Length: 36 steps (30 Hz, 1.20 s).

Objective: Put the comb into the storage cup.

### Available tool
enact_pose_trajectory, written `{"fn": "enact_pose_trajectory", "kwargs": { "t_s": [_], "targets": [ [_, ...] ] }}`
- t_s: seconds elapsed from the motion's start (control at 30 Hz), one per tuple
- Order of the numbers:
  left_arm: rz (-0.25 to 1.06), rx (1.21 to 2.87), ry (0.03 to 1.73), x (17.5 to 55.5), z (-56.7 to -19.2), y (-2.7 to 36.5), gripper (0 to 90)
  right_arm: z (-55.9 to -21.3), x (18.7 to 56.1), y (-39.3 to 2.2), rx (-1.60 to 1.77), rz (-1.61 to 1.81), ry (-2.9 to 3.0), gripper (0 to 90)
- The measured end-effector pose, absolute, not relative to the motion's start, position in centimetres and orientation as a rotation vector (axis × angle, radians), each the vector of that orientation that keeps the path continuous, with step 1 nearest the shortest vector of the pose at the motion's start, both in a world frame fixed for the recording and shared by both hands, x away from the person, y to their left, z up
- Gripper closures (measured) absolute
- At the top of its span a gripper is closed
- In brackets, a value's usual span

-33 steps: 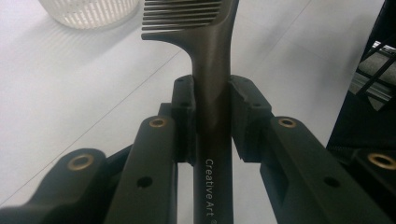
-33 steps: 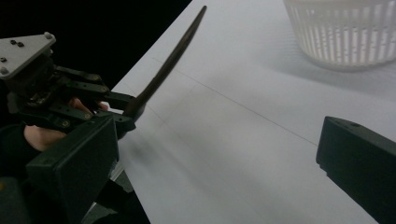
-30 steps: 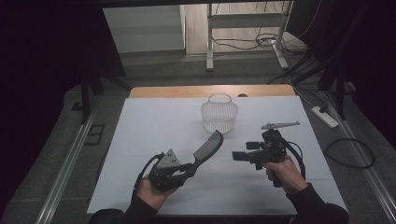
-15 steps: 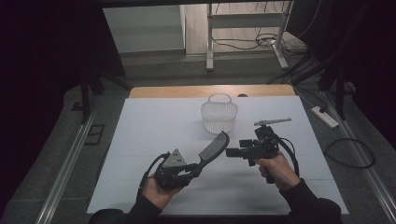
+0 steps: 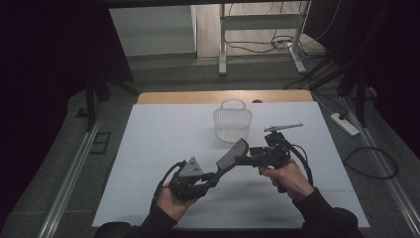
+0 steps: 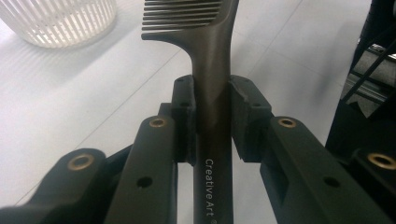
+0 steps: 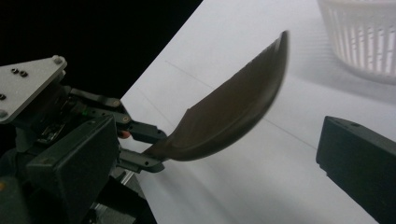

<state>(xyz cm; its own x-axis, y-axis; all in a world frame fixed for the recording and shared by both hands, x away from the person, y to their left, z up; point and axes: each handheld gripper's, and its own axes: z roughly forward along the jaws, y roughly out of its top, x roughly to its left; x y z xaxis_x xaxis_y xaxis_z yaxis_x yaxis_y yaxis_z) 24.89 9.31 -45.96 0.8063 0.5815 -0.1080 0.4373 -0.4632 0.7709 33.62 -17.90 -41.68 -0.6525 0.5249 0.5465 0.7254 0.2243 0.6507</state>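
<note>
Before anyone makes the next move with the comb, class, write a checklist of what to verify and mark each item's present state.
1. Left gripper hold: jaws clamp the comb handle on both sides. Ok.
2. Right gripper ready: jaws apart beside the comb's toothed end. Ok.
3. Right jaws touching the comb: cannot tell.
4. Comb lifted off the table: ok.
5. Basket upright, handle up: ok.
6. Basket empty: cannot tell.

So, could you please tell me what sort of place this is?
Probably a lab or workshop recording bench: a white-covered table, loose cables and a power strip on the floor, and a bare metal frame behind.
</note>
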Motion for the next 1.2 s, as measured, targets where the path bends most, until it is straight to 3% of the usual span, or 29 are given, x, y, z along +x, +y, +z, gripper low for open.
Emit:
{"fn": "enact_pose_trajectory", "kwargs": {
  "t_s": [0.1,0.2,0.37,0.6,1.03,1.2],
  "targets": [
    [0.227,2.128,0.753,25.0,-46.0,9.2,72.3,-41.7,33.6,-17.8,-1.184,-1.386,-2.294,0.0],
    [0.233,2.125,0.756,25.0,-46.1,9.1,72.3,-41.7,33.6,-17.7,-1.185,-1.374,-2.284,7.6],
    [0.261,2.115,0.761,25.1,-46.3,8.9,72.3,-41.6,33.5,-18.0,-1.172,-1.381,-2.255,32.1],
    [0.295,2.113,0.743,24.7,-46.6,8.6,72.3,-41.5,33.6,-18.5,-1.190,-1.404,-2.205,53.0],
    [0.359,2.110,0.728,24.3,-46.7,8.4,72.3,-41.7,33.9,-19.1,-1.246,-1.407,-2.114,74.4],
    [0.373,2.109,0.730,24.3,-46.8,8.3,72.3,-41.8,34.0,-19.2,-1.260,-1.403,-2.067,77.6]
  ]
}}
